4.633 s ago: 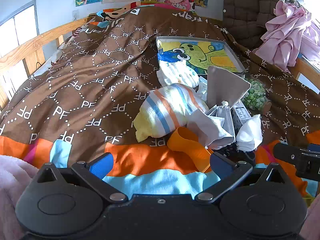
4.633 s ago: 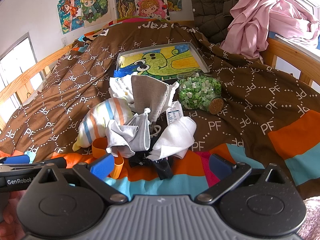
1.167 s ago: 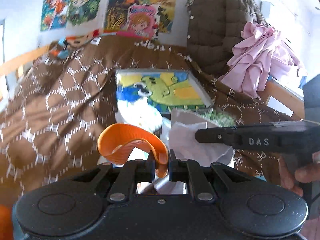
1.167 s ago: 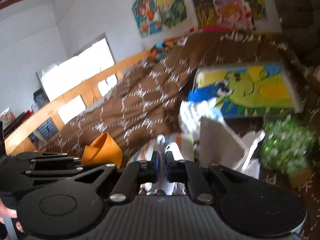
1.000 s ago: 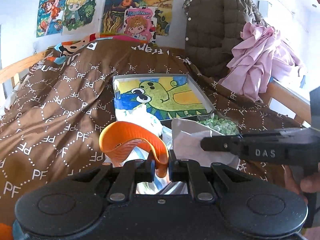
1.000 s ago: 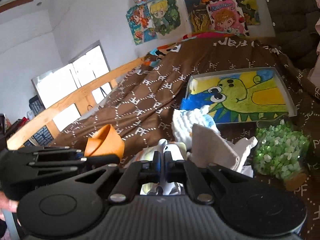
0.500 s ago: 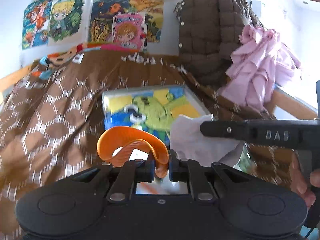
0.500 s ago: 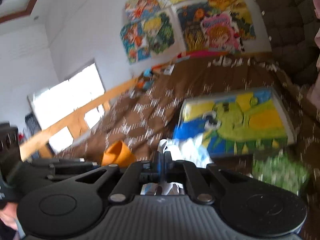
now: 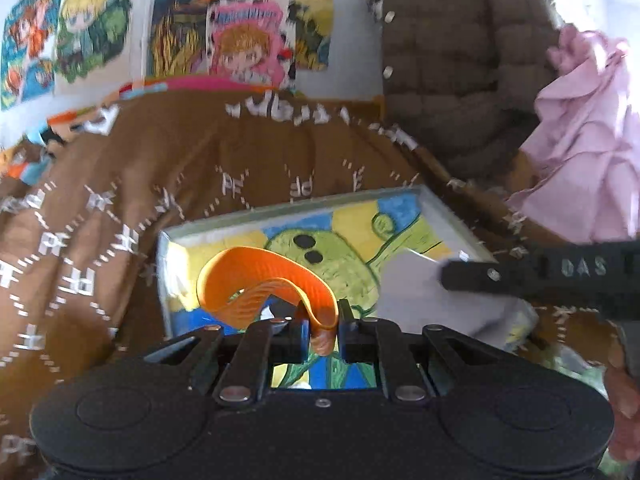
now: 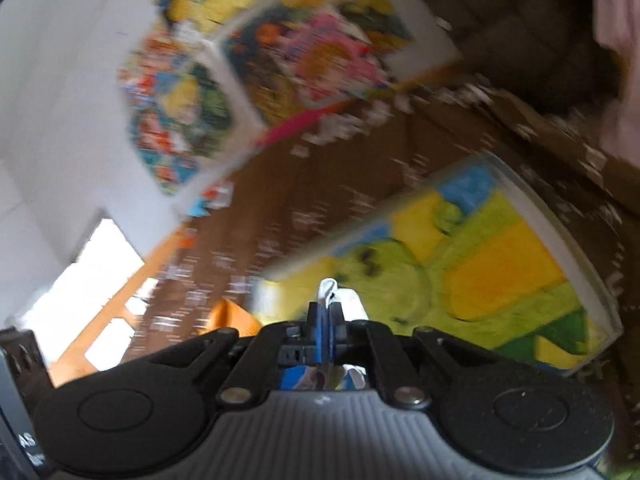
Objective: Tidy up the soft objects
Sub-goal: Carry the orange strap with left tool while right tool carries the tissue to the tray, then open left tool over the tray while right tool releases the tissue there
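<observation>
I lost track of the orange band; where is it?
Left wrist view: the orange band is pinched in the left gripper, held up in front of the dinosaur tray.

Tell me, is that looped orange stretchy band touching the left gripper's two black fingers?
Touching. The left wrist view shows the looped orange stretchy band pinched between the left gripper's black fingers, its fold squeezed in the narrow gap.

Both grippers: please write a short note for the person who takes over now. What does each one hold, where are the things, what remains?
Left gripper: shut on the orange band, its loop standing above the jaws.
Right gripper: shut on a white-grey cloth, only a tip showing past the jaws.
Both are held over the dinosaur-print tray on the brown blanket.
Done: both items picked up.
Left: set them down, probably in the tray; other items are not in view.
</observation>
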